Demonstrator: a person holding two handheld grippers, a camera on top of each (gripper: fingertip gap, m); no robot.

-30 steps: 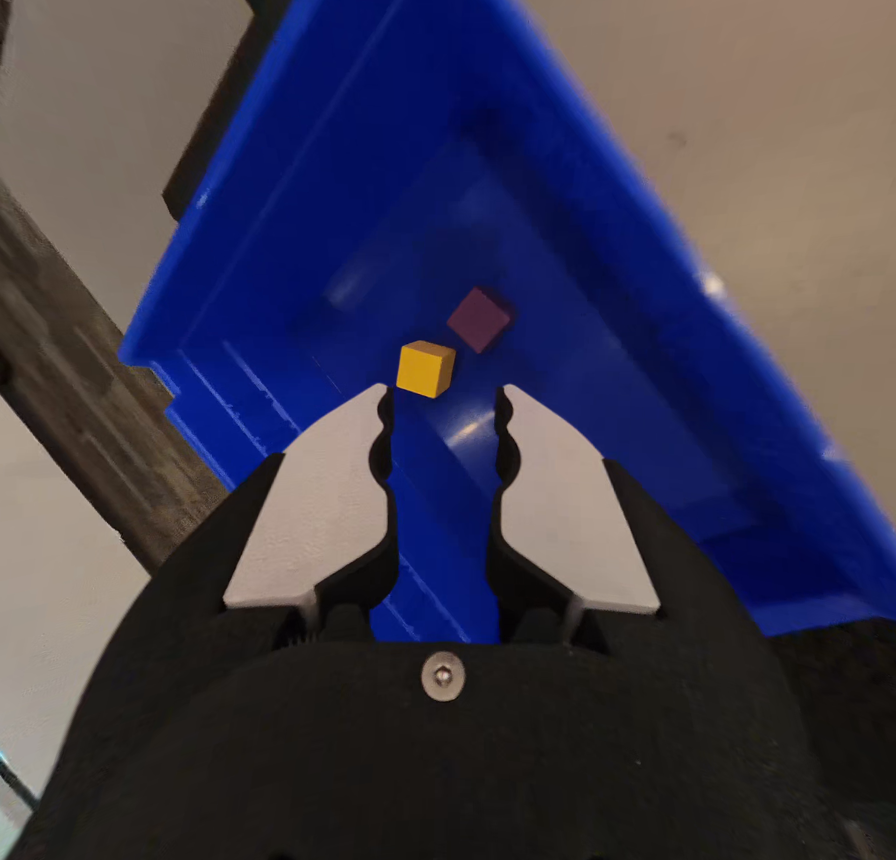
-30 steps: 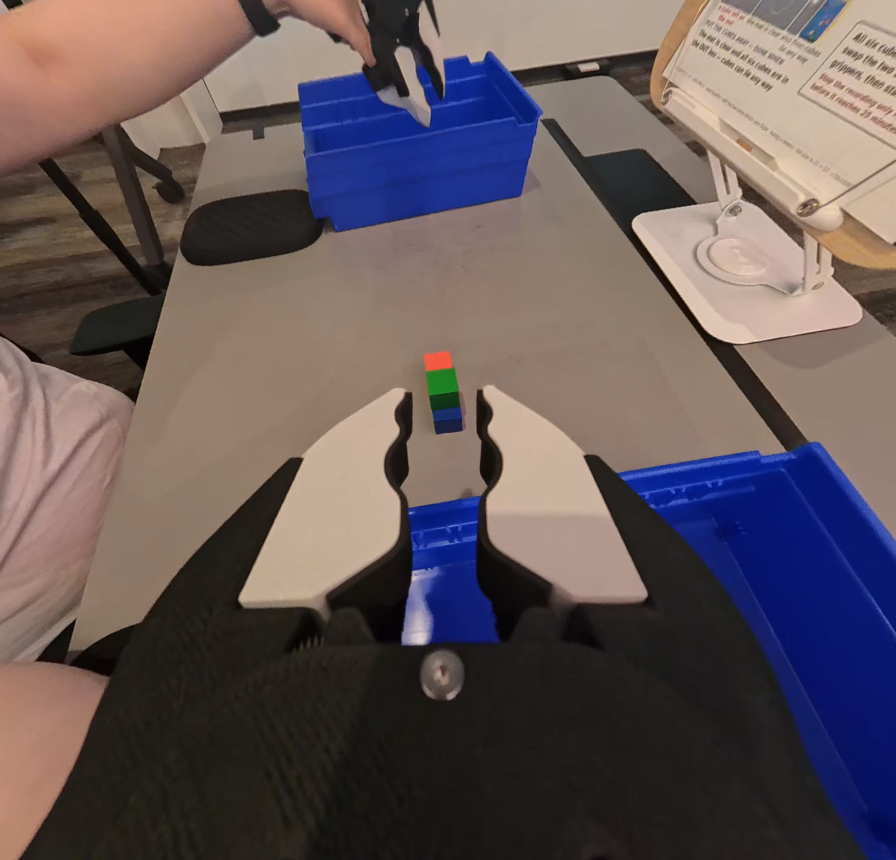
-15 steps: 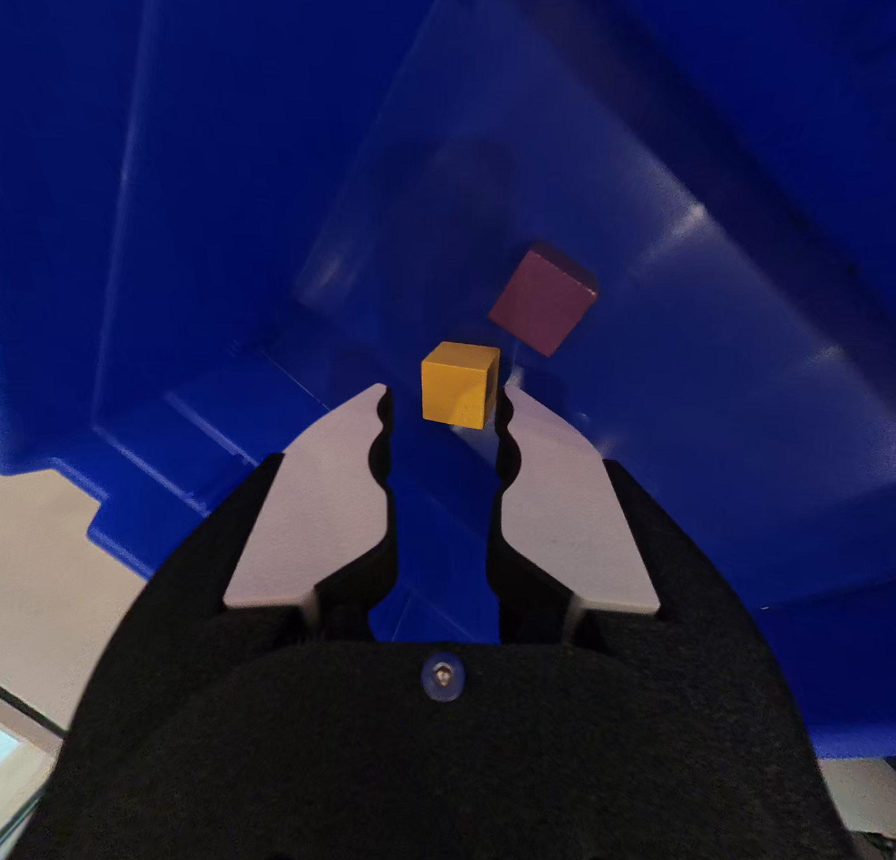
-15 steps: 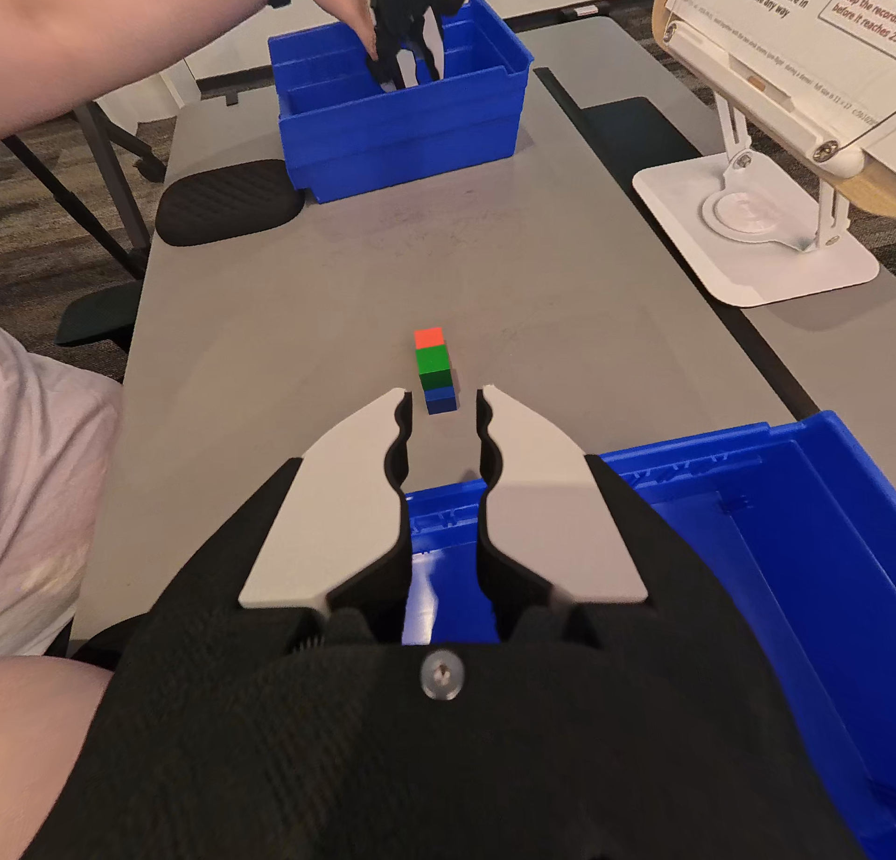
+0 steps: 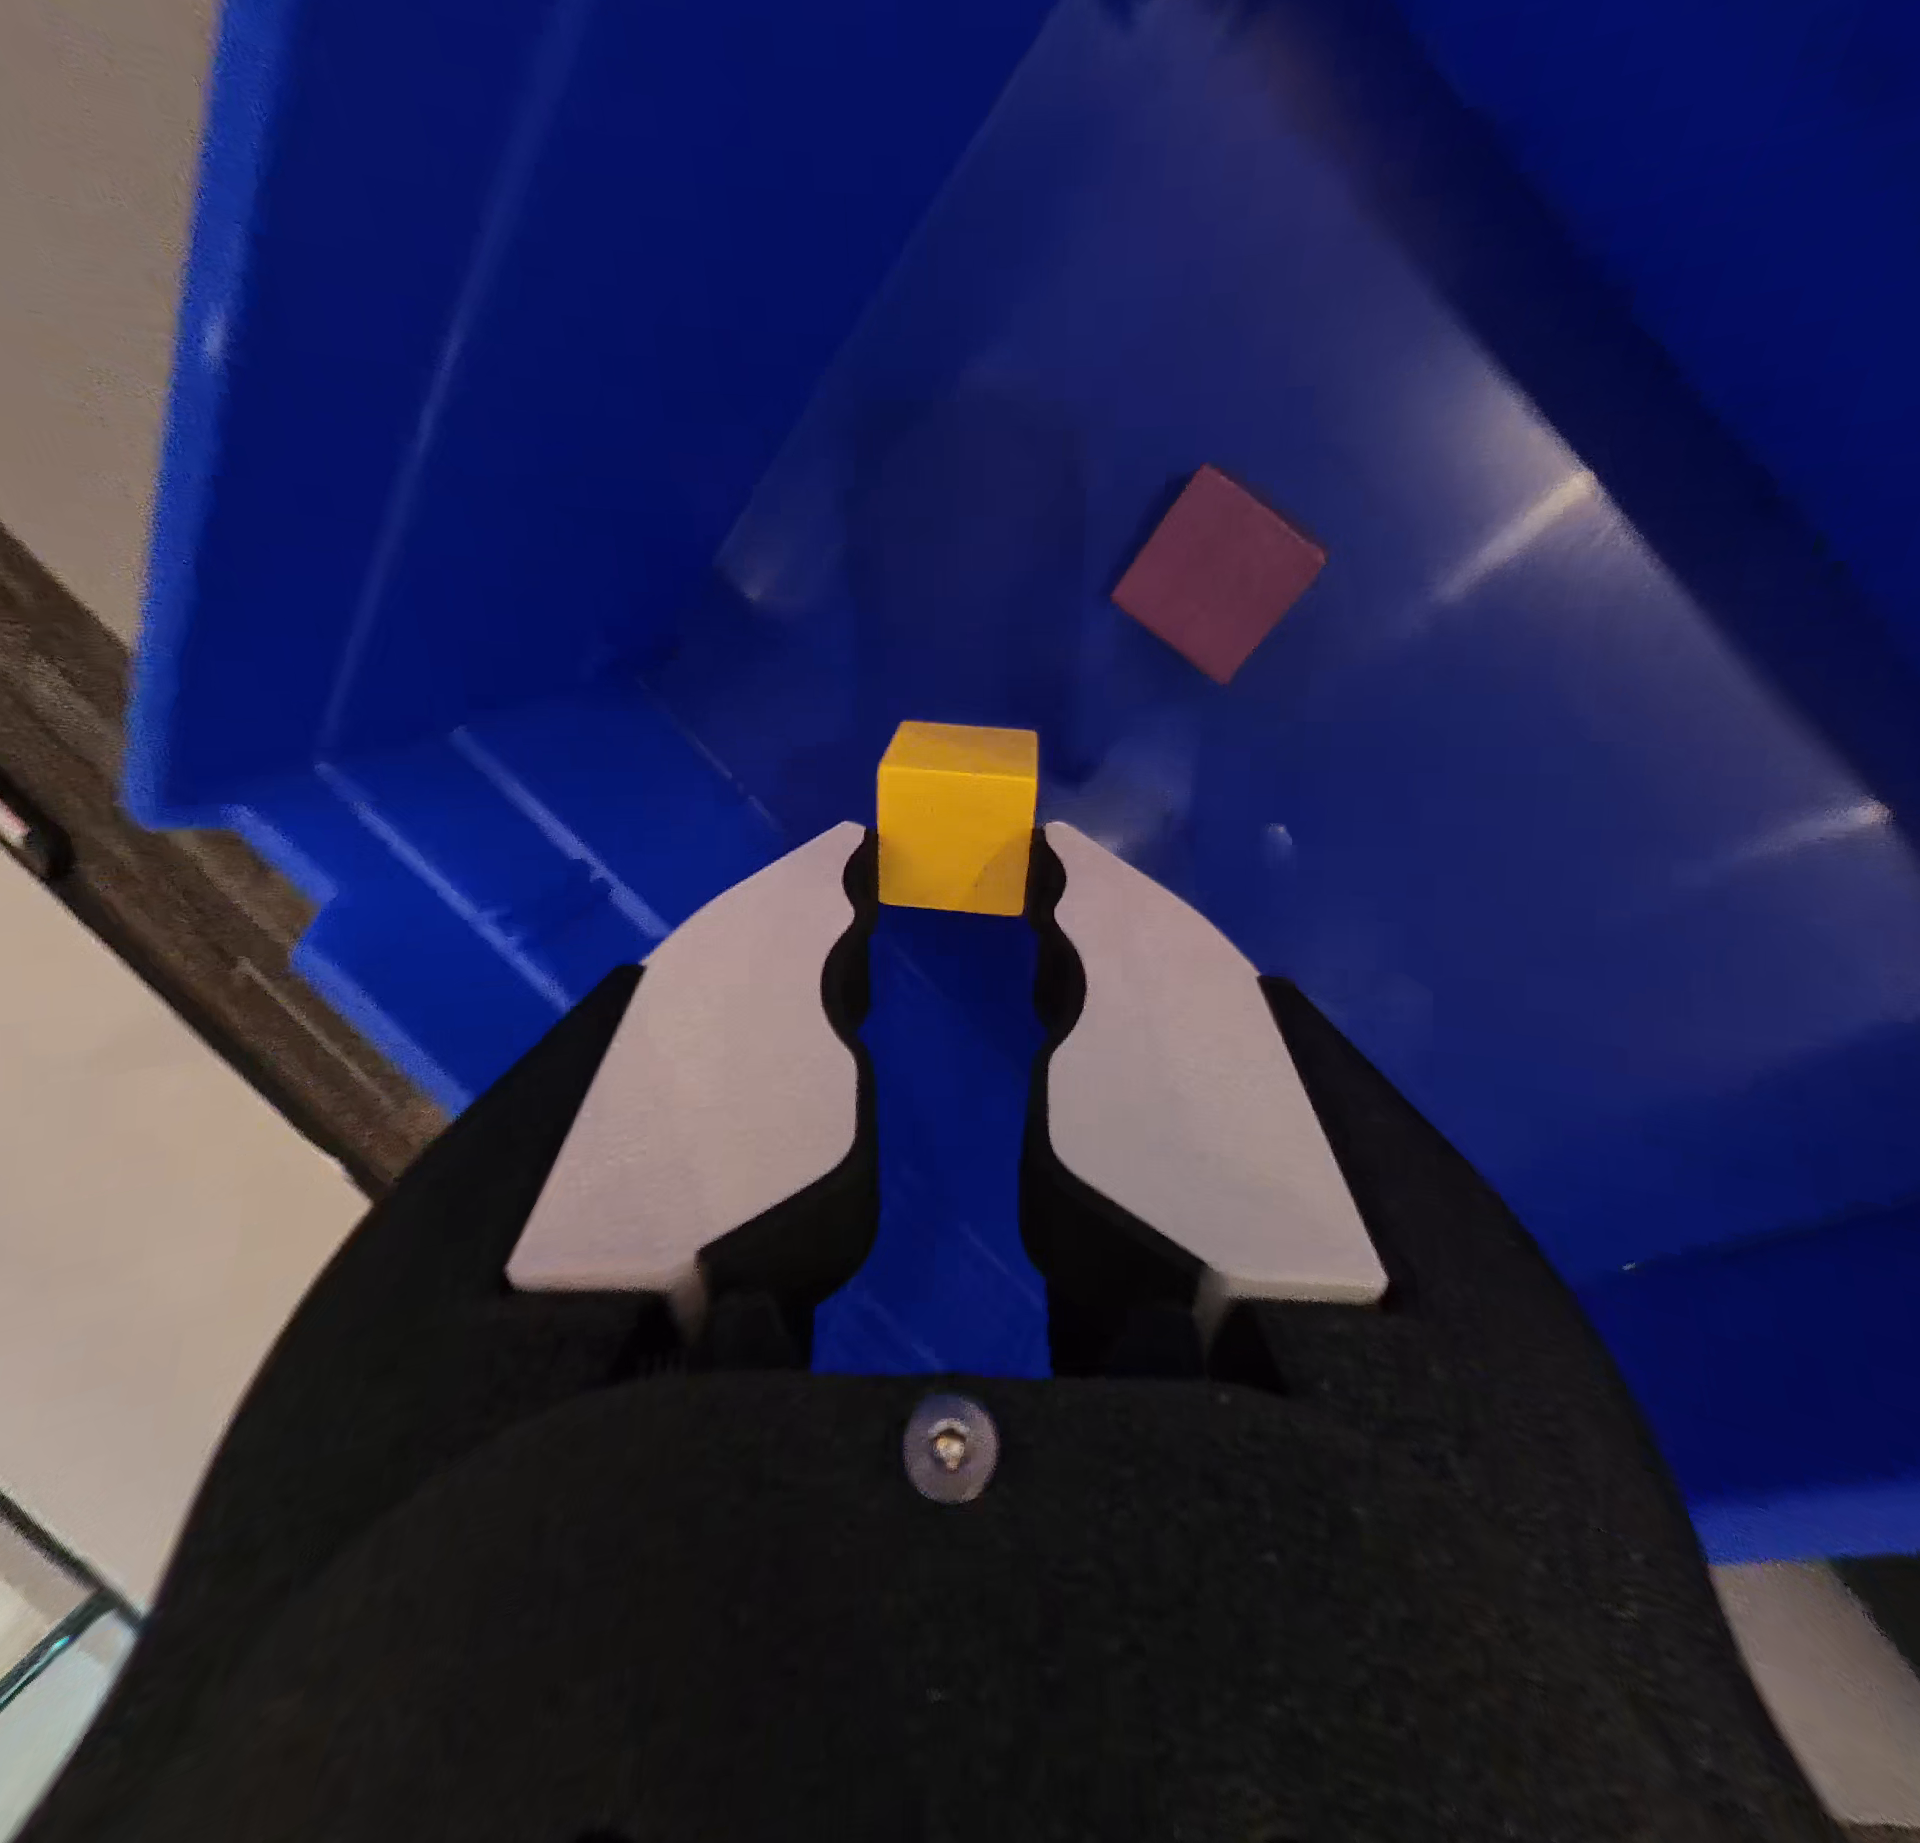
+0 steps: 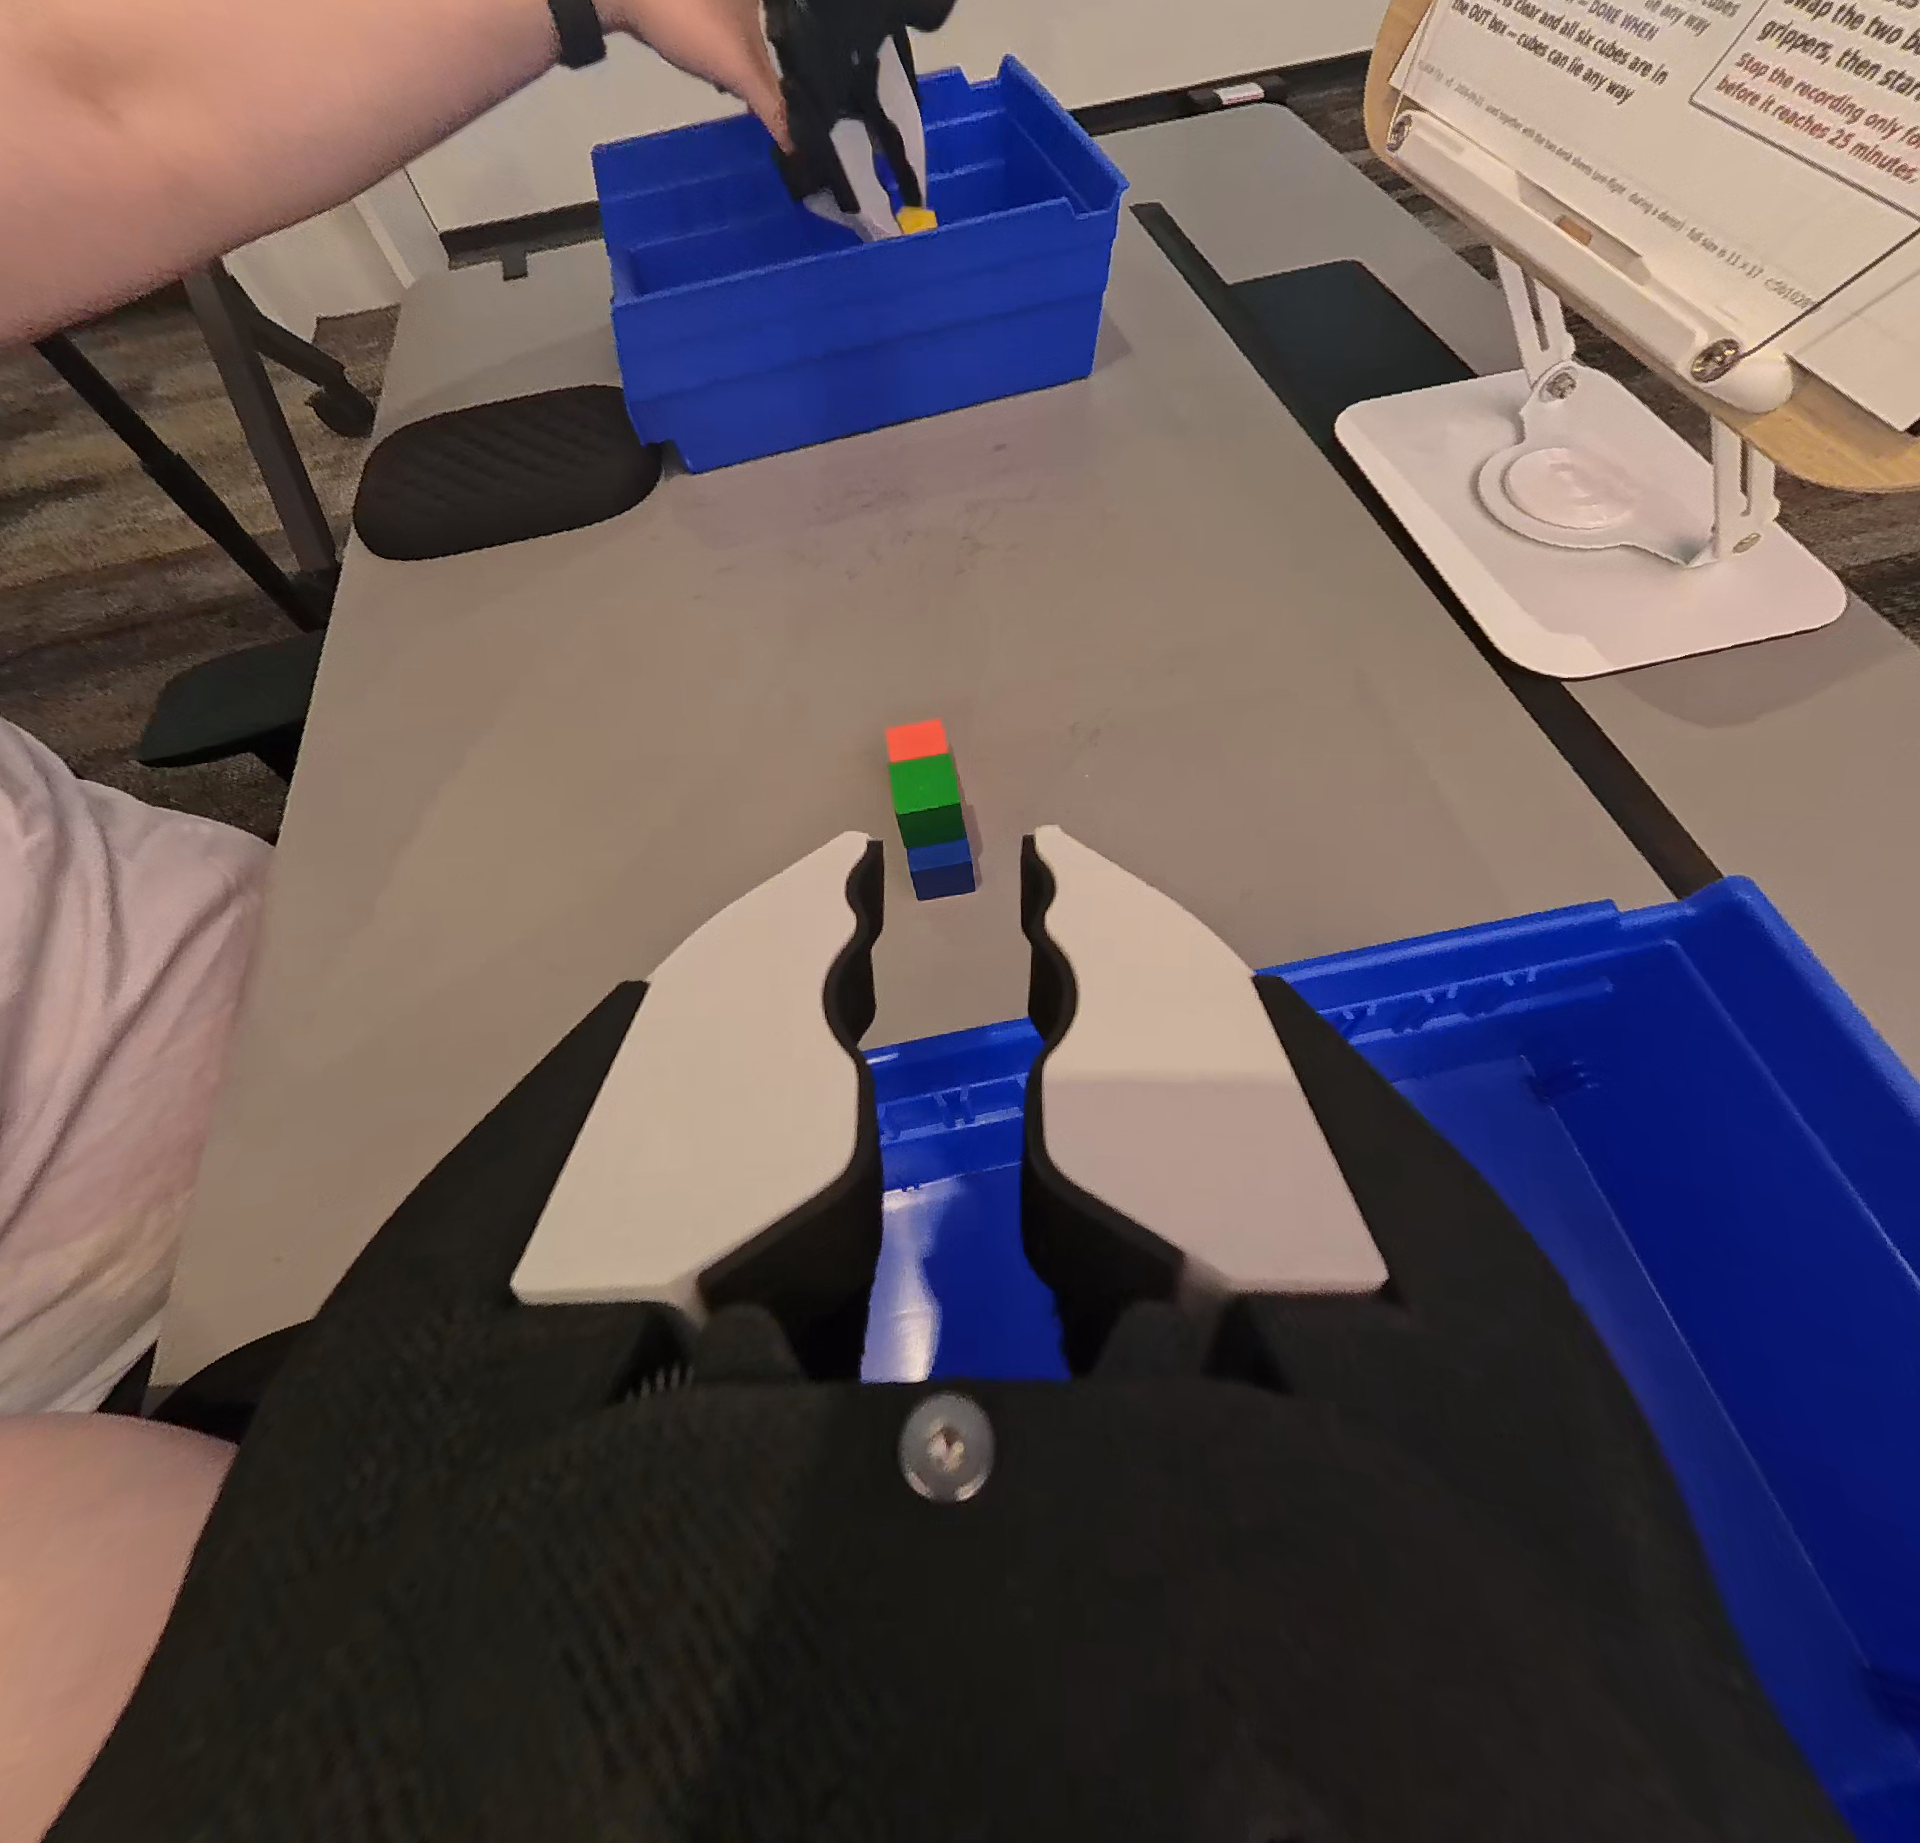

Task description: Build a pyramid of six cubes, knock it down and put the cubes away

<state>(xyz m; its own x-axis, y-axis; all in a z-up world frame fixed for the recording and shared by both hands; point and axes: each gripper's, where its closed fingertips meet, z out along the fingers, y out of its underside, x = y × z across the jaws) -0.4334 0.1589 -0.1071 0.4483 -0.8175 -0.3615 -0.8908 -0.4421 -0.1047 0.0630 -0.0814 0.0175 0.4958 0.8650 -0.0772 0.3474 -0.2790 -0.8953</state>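
Yellow cube (image 5: 956, 822) sits pinched at the tips of your left gripper (image 5: 956, 848), inside the far bin (image 5: 436, 422); a purple cube (image 5: 1218, 572) lies on the bin floor up and right of the jaws. Your right gripper (image 6: 948, 848) is spread and holds nothing, hovering over the near bin (image 6: 1662, 1118). Just beyond its tips, blue (image 6: 941, 866), green (image 6: 925, 798) and red (image 6: 916, 741) cubes stand in a row, seemingly the base. Judging by this, building is about half done; knockdown and tidying remain.
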